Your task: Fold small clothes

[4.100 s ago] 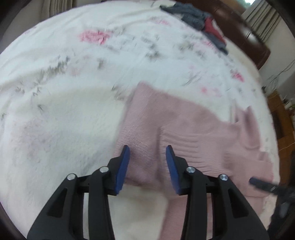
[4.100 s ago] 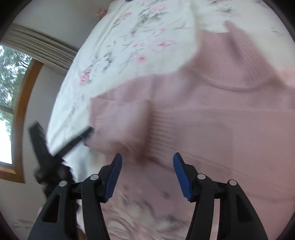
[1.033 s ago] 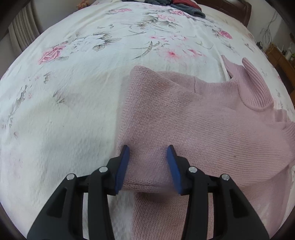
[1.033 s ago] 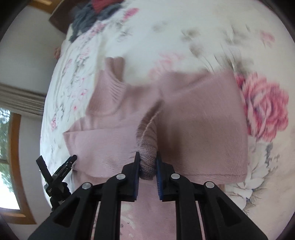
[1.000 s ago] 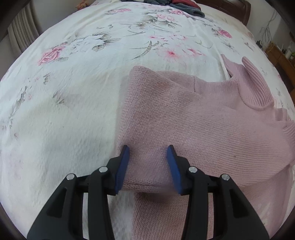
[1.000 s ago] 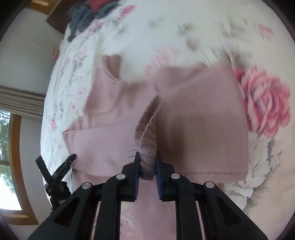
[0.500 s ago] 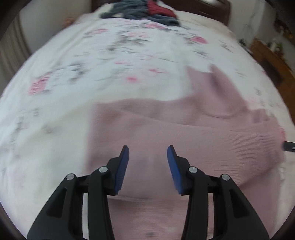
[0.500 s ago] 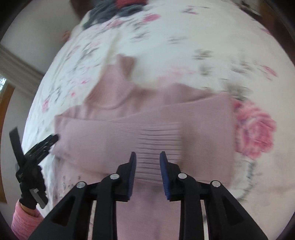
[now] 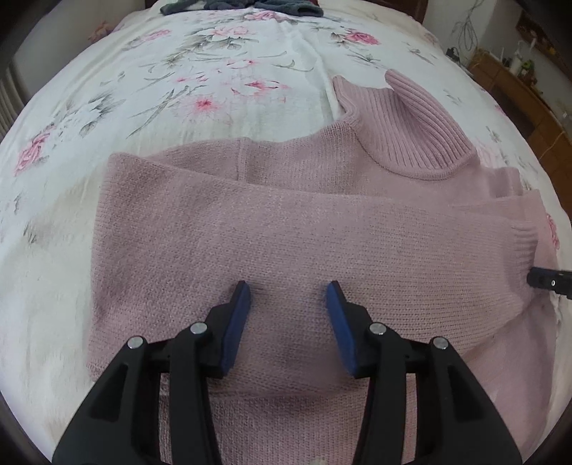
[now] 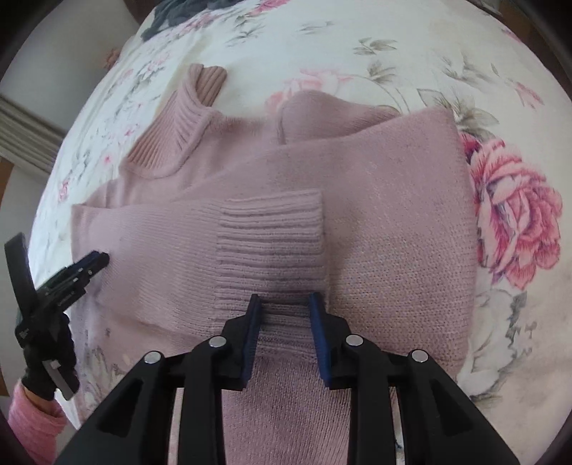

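Sweater (image 9: 293, 229) hem cut off by bottom edge in both views, lower body hidden under folded sleeves, dark clothes pile (image 9: 246, 5) clipped at top edge, cluttered wooden dresser (image 9: 518, 71) too small to make out.

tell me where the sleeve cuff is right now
In the right wrist view the ribbed cuff lies flat across the middle of the pink sweater, just ahead of the open right gripper, below the turtleneck collar.
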A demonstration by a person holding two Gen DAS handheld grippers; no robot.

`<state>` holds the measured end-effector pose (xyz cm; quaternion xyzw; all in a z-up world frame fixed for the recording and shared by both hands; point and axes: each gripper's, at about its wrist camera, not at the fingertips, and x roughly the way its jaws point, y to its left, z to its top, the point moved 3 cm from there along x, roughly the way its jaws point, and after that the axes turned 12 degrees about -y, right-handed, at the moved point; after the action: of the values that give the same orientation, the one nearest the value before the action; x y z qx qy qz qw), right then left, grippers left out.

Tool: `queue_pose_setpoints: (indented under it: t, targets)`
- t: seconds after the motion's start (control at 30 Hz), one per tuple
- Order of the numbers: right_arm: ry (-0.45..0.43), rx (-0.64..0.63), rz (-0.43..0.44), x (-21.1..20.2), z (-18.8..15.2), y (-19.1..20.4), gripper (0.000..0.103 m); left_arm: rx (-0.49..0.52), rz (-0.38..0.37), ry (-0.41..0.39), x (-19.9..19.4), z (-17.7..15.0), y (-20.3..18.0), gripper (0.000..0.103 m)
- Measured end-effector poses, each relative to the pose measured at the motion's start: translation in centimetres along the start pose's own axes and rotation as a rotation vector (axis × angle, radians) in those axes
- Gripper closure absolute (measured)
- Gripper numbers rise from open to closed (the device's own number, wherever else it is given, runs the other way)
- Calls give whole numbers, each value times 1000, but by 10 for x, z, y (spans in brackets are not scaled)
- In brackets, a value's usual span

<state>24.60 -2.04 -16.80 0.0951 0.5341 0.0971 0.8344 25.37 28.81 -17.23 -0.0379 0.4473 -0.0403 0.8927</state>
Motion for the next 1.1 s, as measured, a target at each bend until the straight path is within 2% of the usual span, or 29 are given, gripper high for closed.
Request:
queue_pose_setpoints:
  t: [0.17, 0.3, 0.4, 0.5, 0.67, 0.73, 0.83, 0.87, 0.93, 0.97, 1.0, 1.03, 1.07, 1.1]
  targets:
    - [28, -9, 6, -2, 5, 2, 74, 10, 8, 8, -3, 11, -3, 59]
    - [3, -32, 57, -9, 29, 15, 64, 65, 24, -49, -11, 38, -10, 48]
    - [-50, -68, 53, -5, 63, 31, 50, 29, 31, -69, 1, 71, -7, 47]
    - [-63, -48, 68, 14, 98, 44, 42, 15, 28, -70, 24, 99, -11, 47]
    - [-50, -56, 80, 59, 148, 73, 38, 30, -11, -65, 58, 129, -29, 41]
    - [-64, -74, 59, 70, 159, 80, 32, 35, -29, -46, 75, 137, -39, 39]
    - [-62, -78, 42, 94, 170, 88, 31, 52, -30, -20, 95, 139, -51, 41]
    - [-53, -79, 48, 101, 170, 90, 32, 59, -24, -15, 99, 139, -54, 43]
    - [-32, -99, 37, 115, 168, 94, 43, 59, -28, -17, 105, 138, -59, 63]
    - [-26, -111, 29, 120, 166, 95, 53, 57, -38, -19, 105, 137, -61, 69]
    - [-26, -113, 36, 121, 165, 96, 70, 54, -53, -23, 104, 136, -63, 81]
    - [-24, -105, 62, 120, 163, 96, 81, 57, -69, -27, 102, 136, -65, 86]
    - [-21, -95, 93, 118, 161, 97, 88, 67, -62, -37, 99, 136, -67, 89]
    - [-45, -98, 99, 112, 161, 97, 90, 79, -70, -63, 94, 136, -69, 94]
